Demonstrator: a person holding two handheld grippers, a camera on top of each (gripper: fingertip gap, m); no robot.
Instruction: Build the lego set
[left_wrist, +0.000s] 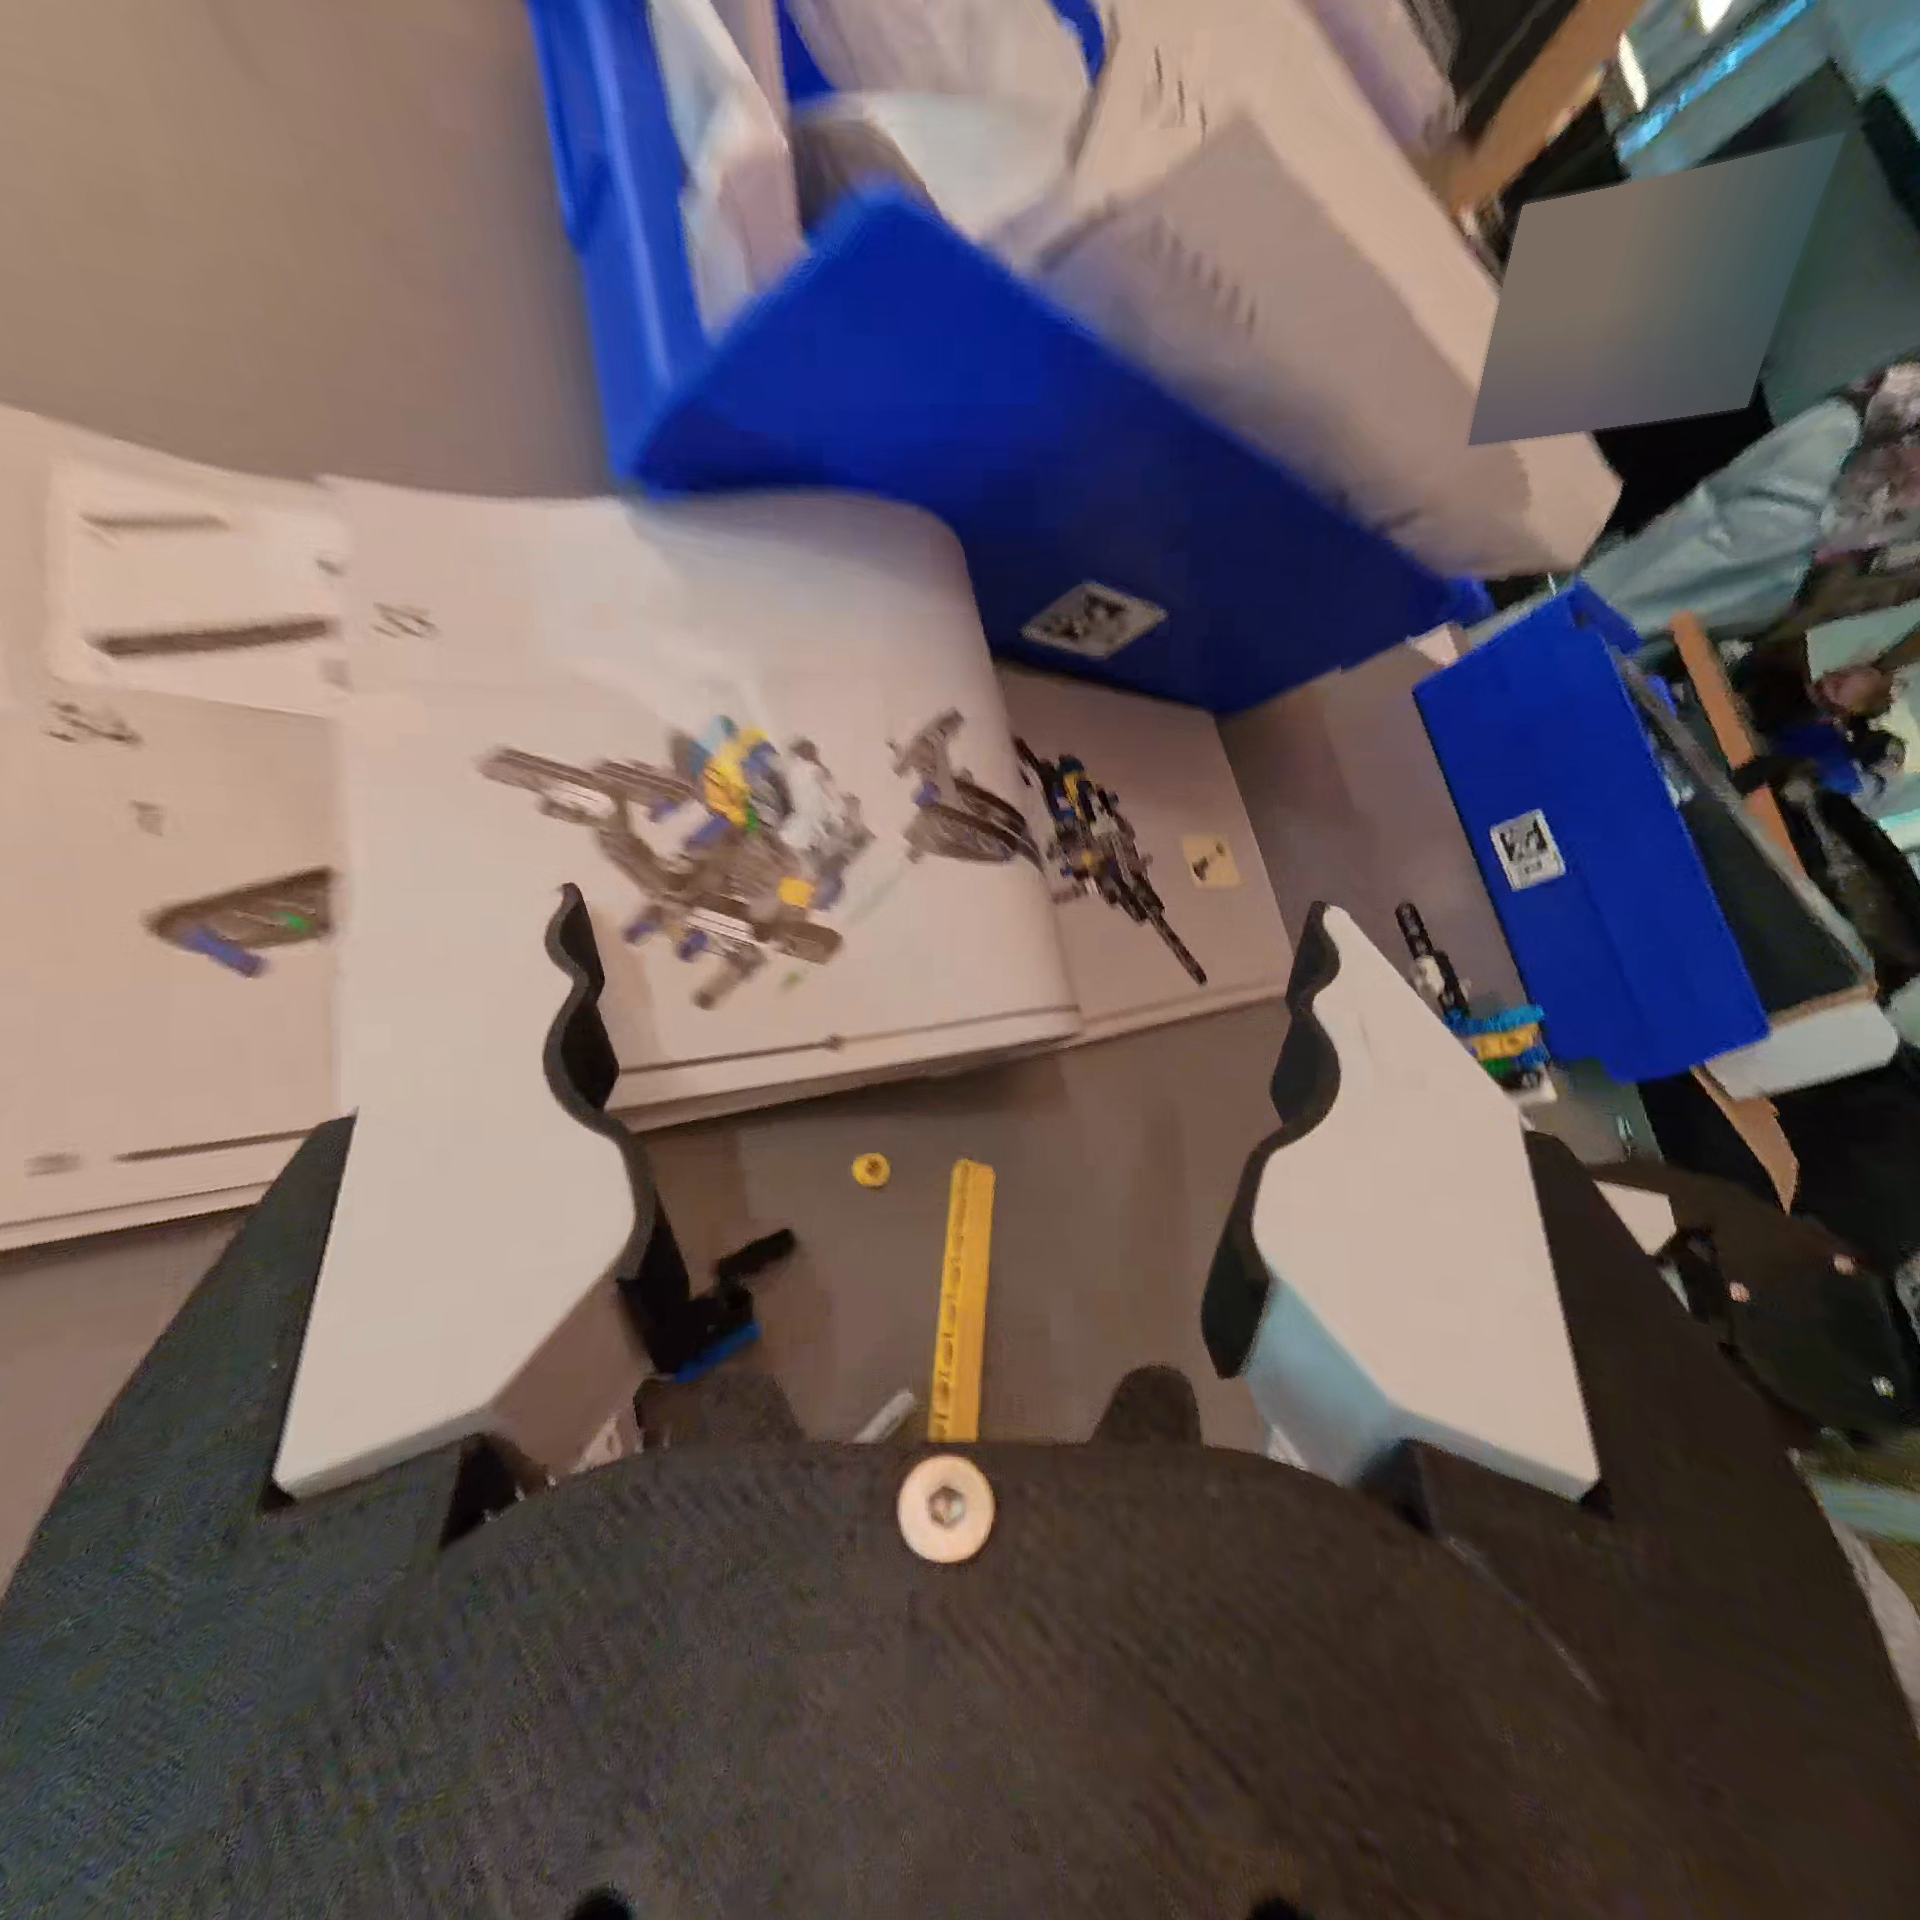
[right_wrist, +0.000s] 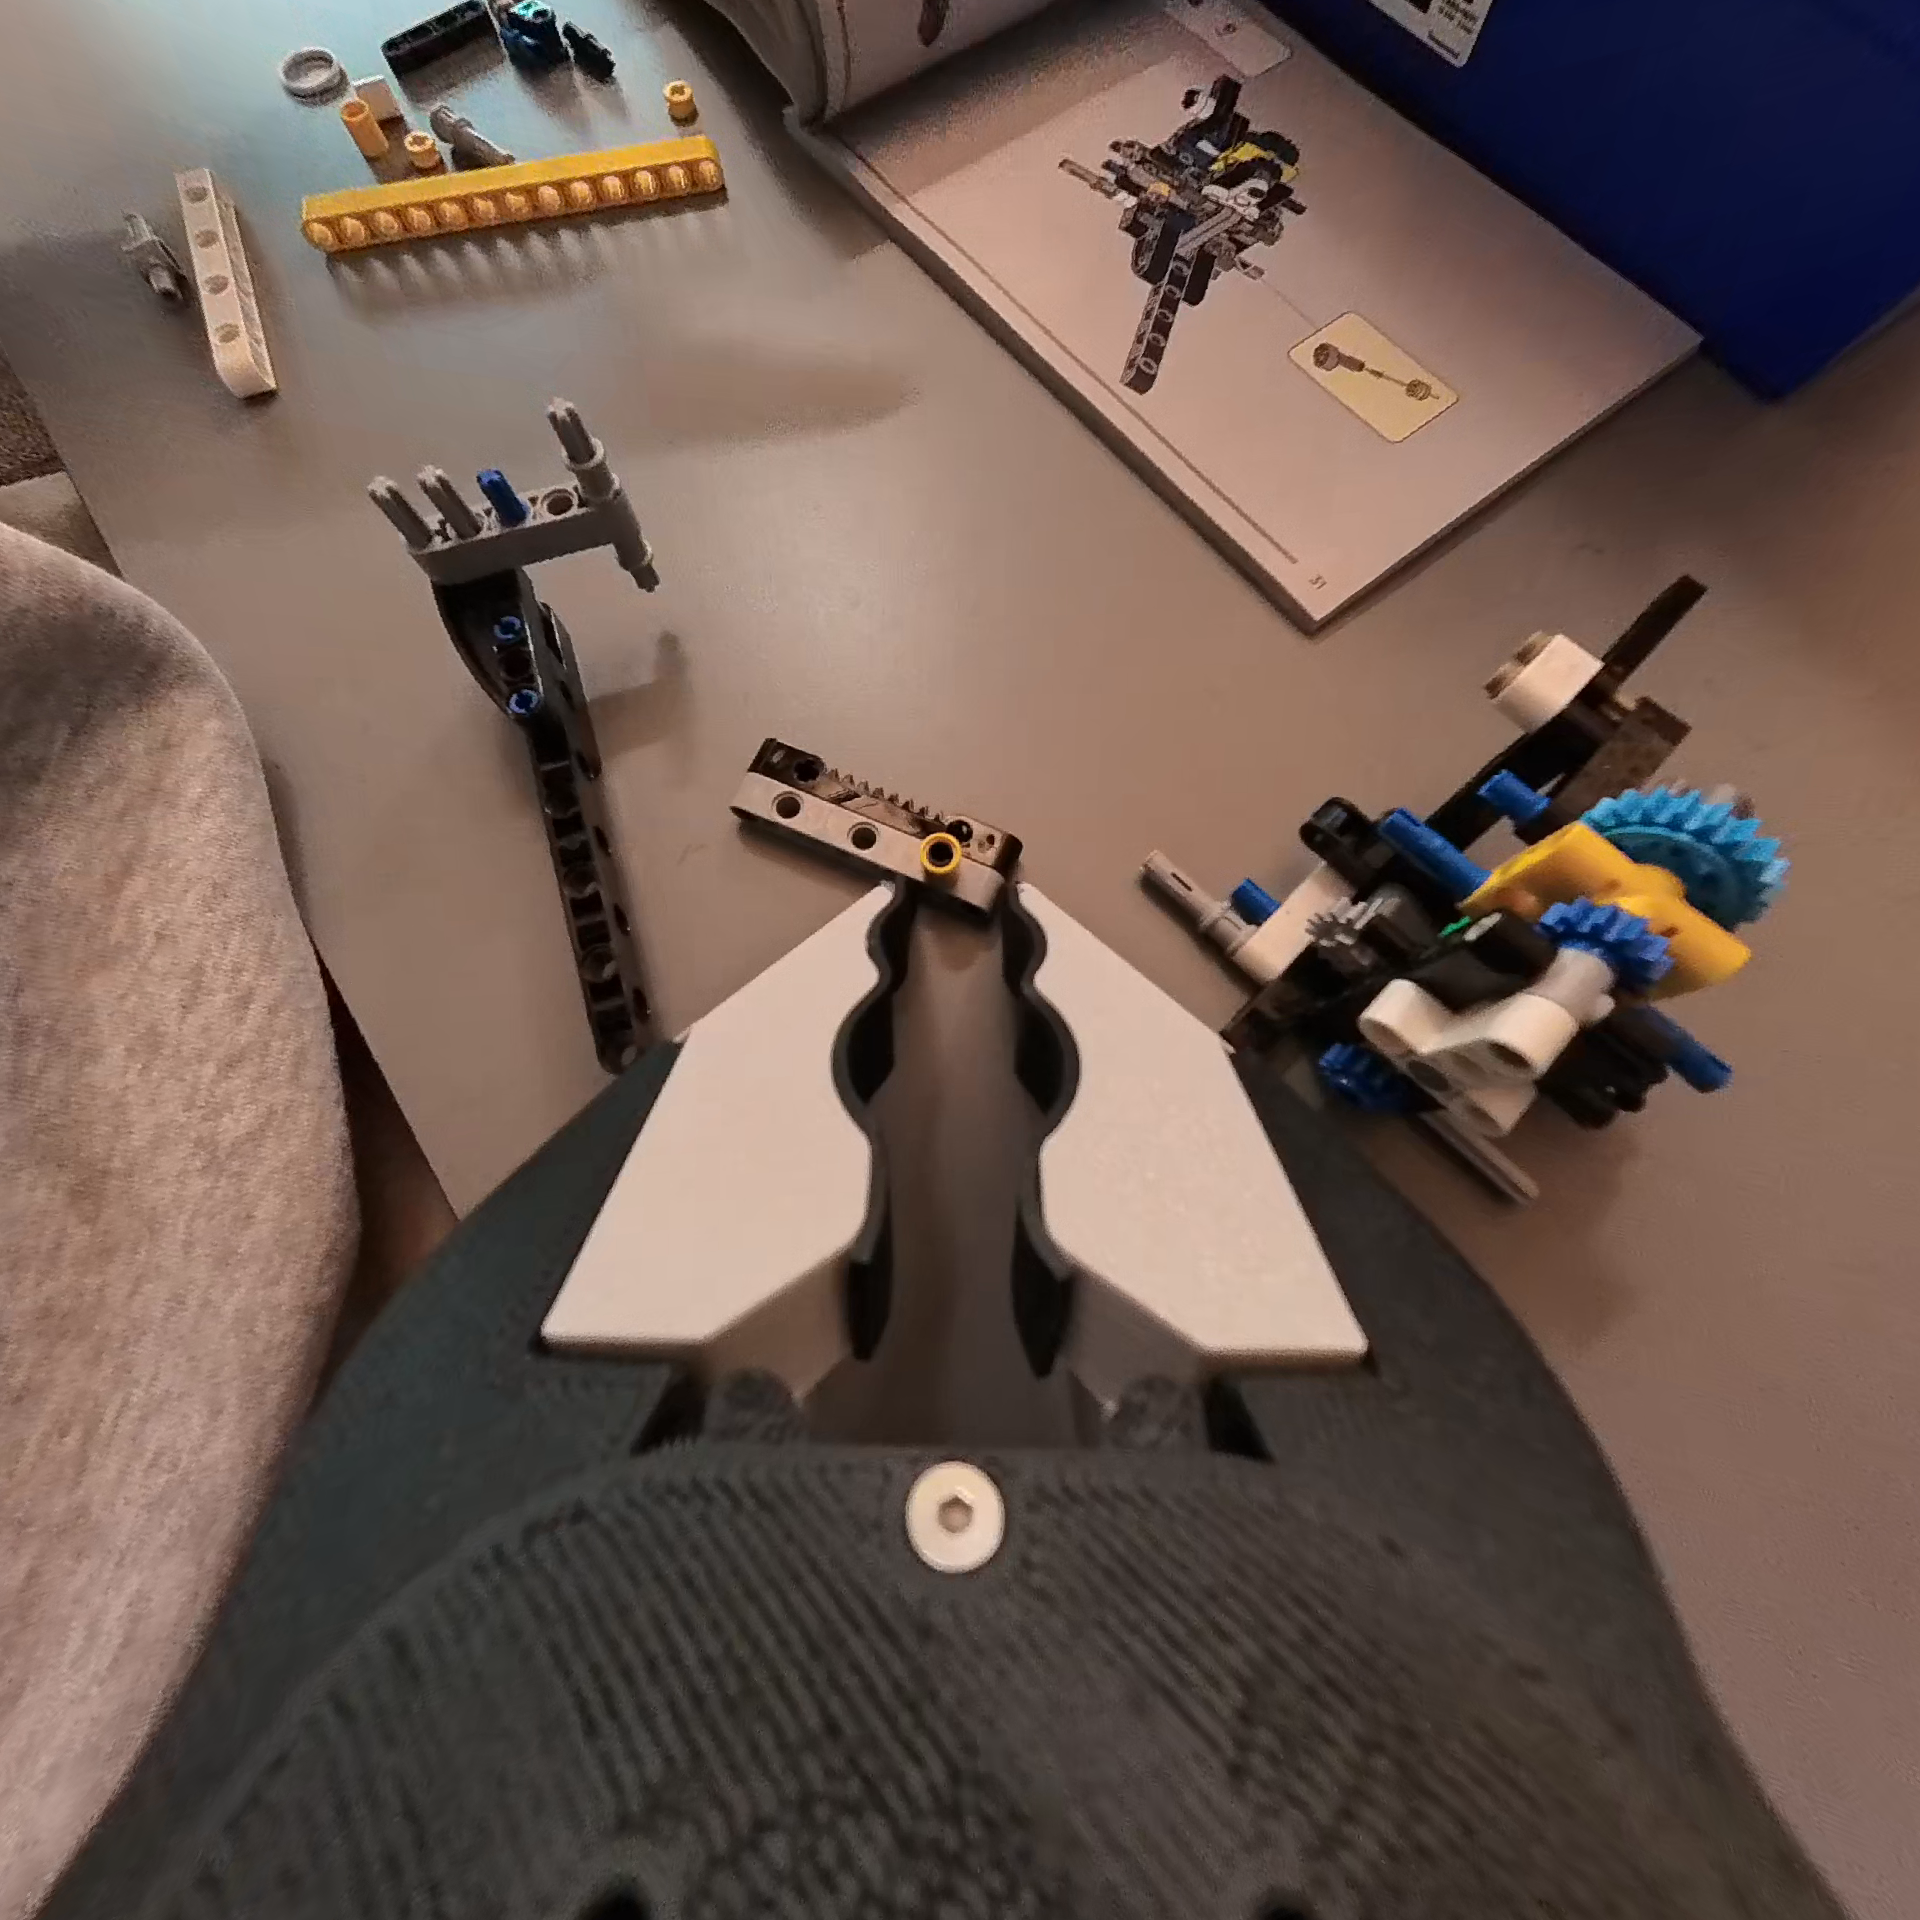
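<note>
In the right wrist view my right gripper (right_wrist: 958, 899) is shut on the end of a small grey beam with a black toothed rack and a yellow pin (right_wrist: 868, 816), just above the grey table. A geared assembly with yellow, blue and white parts (right_wrist: 1507, 935) lies to its right. A black and grey arm assembly with pins (right_wrist: 540, 665) lies to its left. In the blurred left wrist view my left gripper (left_wrist: 945, 914) is wide open and empty above a long yellow beam (left_wrist: 961, 1299), a yellow bush (left_wrist: 871, 1169) and black-blue pieces (left_wrist: 707, 1309).
An open instruction booklet (right_wrist: 1247, 312) lies at the back right, also in the left wrist view (left_wrist: 675, 675). Blue bins (left_wrist: 987, 436) stand behind it. Loose parts, a yellow beam (right_wrist: 509, 197) and a white beam (right_wrist: 223, 281) lie at the far left. A grey sleeve (right_wrist: 125, 1039) fills the left edge. My right fingertips sit around 25 centimeters from my left ones. The yellow bush (left_wrist: 871, 1169) lies around 7 centimeters away from my left fingertips. Look for it in the right wrist view (right_wrist: 681, 96) too.
</note>
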